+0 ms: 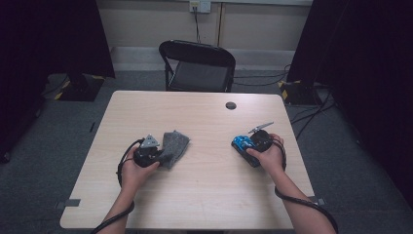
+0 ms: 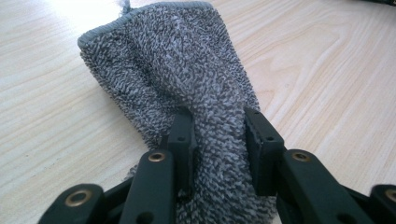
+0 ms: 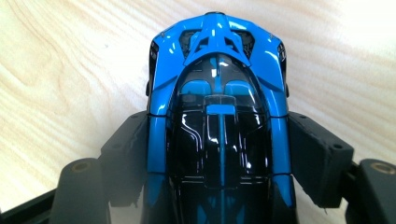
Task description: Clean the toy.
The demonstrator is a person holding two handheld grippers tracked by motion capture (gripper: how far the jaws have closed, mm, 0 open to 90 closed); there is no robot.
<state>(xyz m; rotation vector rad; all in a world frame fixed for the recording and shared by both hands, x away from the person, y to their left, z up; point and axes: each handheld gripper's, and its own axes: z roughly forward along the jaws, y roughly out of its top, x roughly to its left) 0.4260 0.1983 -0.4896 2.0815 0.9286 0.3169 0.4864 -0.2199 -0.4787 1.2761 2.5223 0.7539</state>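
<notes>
Where high view blurs it, left claw around grey towel.

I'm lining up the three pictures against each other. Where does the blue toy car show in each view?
High view: the car is right of centre, in the right gripper.
Left gripper view: none in this frame; its jaws pinch a grey cloth.
Right gripper view: the car is centre, nose up, between the jaws.
Shared landmark: the pale wood table.

Blue-and-black toy car clamped between the right claw pads, above the pale wooden table
</notes>
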